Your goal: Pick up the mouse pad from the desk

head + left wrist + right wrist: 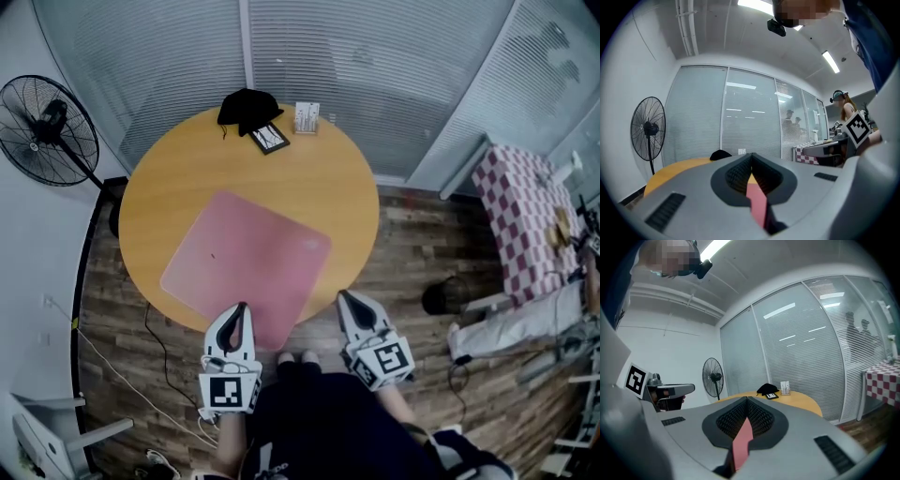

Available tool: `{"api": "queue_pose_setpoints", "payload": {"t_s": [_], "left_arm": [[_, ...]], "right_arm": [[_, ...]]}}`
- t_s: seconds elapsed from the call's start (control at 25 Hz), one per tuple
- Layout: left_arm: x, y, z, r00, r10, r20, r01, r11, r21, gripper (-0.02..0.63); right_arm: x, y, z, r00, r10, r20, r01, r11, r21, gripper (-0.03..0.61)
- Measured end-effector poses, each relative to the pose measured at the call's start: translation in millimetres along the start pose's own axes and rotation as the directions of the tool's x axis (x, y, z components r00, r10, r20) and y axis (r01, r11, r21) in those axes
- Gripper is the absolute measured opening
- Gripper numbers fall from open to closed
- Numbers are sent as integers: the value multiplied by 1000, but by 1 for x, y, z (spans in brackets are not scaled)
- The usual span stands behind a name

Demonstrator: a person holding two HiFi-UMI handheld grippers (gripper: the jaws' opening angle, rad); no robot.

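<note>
**deskwatcher:** ok, what's nearest the camera in the head view?

**padfan:** Bottom centre is the person's dark clothing (319, 422), with both grippers just above it. The left gripper (242, 307) is a bit left of centre and the right gripper (342, 295) a bit right. Both marker cubes face up at the camera.

**deskwatcher:** what are the fingers doing?

**padfan:** Both pairs are clenched. In each gripper view the two jaws meet at the tips. Only a thin pink sliver of the mouse pad (248, 258) shows through the slit under them.

**deskwatcher:** so where's the pad?

**padfan:** It's lying flat on the round yellow table (328, 187), in the lower middle of the frame. It's turned like a diamond, with its near corner right at the table's near rim. The left gripper's tip overlaps the pad's near edge in the head view, but I can't tell if it actually touches. The right gripper's tip sits off to the right of the pad, beside the table rim and over the wood floor (403, 244).

**deskwatcher:** and further back?

**padfan:** At the table's far edge, upper centre, there's a black bundle (247, 105). A small dark-framed flat thing (269, 138) is just beside it, and a little white stand (307, 117) is to the right of those. Past the table there's a standing fan (47, 131) at upper left and a red-checked cloth (520, 211) at the right edge. Ribbed blinds (375, 56) run across the top.
</note>
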State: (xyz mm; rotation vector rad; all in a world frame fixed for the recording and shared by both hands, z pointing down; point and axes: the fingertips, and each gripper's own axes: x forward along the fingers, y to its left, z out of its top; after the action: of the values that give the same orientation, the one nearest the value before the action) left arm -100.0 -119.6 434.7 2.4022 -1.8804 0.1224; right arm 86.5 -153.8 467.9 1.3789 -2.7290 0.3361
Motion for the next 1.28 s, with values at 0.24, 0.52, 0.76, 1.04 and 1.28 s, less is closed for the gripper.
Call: {"api": "queue_pose_setpoints", "payload": {"t_s": [0.24, 0.52, 0.76, 1.04, 1.28], "left_arm": [[-4, 6, -3, 1000, 1, -5, -1, 1000, 1, 3], [-6, 8, -4, 1000, -6, -1, 6, 1000, 27, 3], [-9, 12, -13, 999, 8, -31, -7, 999, 54, 5], [-13, 11, -50, 988, -37, -151, 33, 999, -24, 17], [-34, 1, -106, 953, -87, -292, 57, 992, -110, 78]], "right_arm": [[3, 6, -1, 1000, 2, -4, -2, 1000, -5, 3], [2, 9, -3, 1000, -4, -10, 4, 1000, -13, 3], [2, 11, -6, 1000, -7, -23, 7, 1000, -16, 3], [0, 10, -15, 998, -17, -53, 17, 1000, -10, 3], [-9, 15, -40, 993, -27, -112, 27, 1000, 5, 3]]}}
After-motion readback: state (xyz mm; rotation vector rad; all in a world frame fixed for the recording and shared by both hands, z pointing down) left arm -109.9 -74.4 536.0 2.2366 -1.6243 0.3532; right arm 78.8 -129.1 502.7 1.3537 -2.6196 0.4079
